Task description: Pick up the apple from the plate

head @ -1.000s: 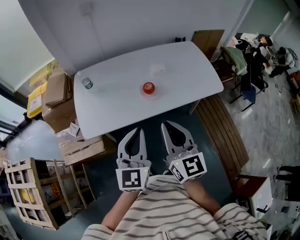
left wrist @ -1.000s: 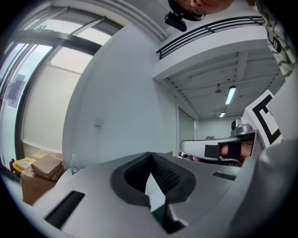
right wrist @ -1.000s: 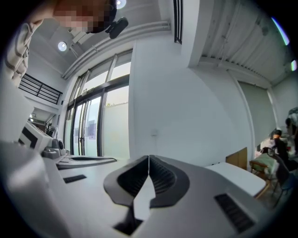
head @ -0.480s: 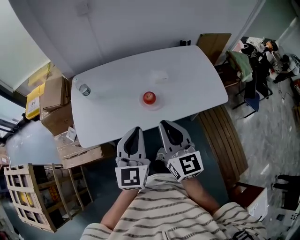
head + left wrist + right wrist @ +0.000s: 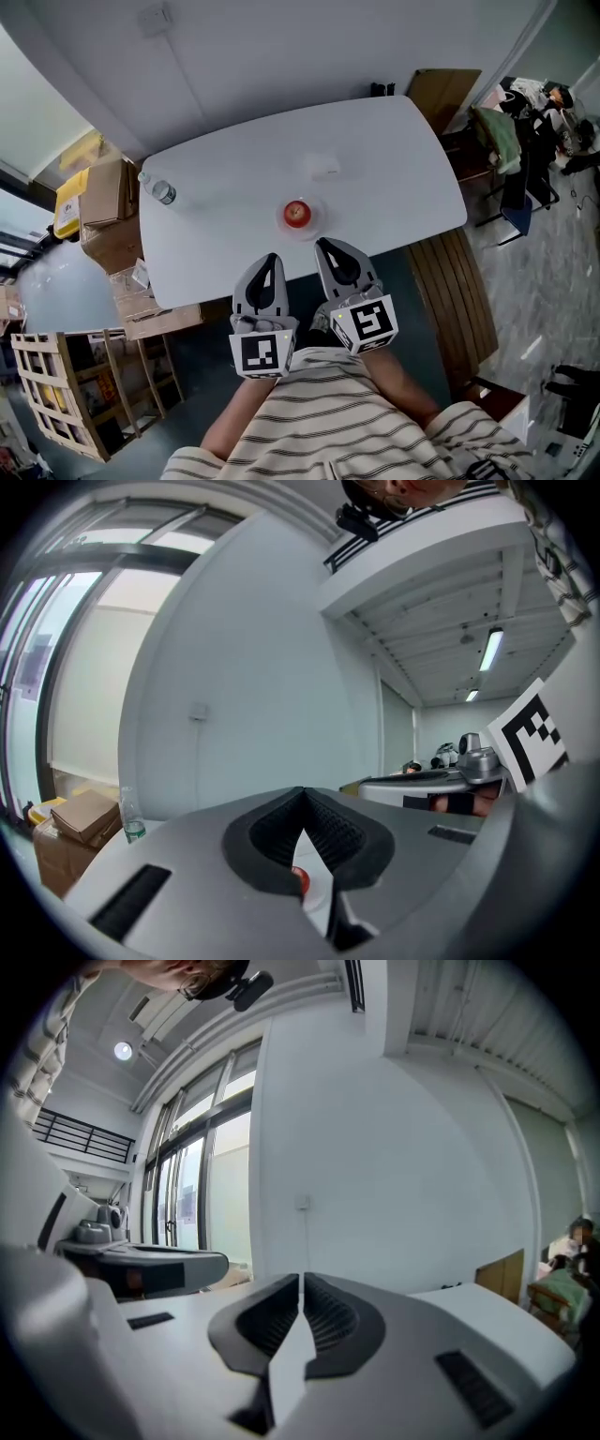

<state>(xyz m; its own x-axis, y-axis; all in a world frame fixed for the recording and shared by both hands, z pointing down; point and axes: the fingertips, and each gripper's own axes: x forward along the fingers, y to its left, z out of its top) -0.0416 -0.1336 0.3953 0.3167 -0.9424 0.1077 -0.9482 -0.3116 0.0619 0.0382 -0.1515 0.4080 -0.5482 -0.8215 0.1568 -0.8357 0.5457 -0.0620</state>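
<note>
A red apple (image 5: 296,213) sits on a small white plate (image 5: 310,222) near the front edge of the white table (image 5: 394,159). Both grippers hover side by side in front of that edge, pointing toward the apple. My left gripper (image 5: 269,258) has its jaws together with nothing between them. My right gripper (image 5: 323,244) is shut and empty too. In the left gripper view a slice of the apple (image 5: 299,880) and plate shows through the gap below the closed tips of that gripper (image 5: 302,794). The right gripper view shows only that gripper's (image 5: 300,1282) shut jaws and the wall.
A clear water bottle (image 5: 159,190) stands at the table's left end. Cardboard boxes (image 5: 105,202) and a wooden crate (image 5: 61,389) lie to the left. A wooden bench (image 5: 461,291) and cluttered chairs (image 5: 511,150) stand to the right. A small white item (image 5: 324,166) lies behind the plate.
Both grippers have moved forward toward the table's front edge and now sit closer to the apple. Their jaws stay shut.
</note>
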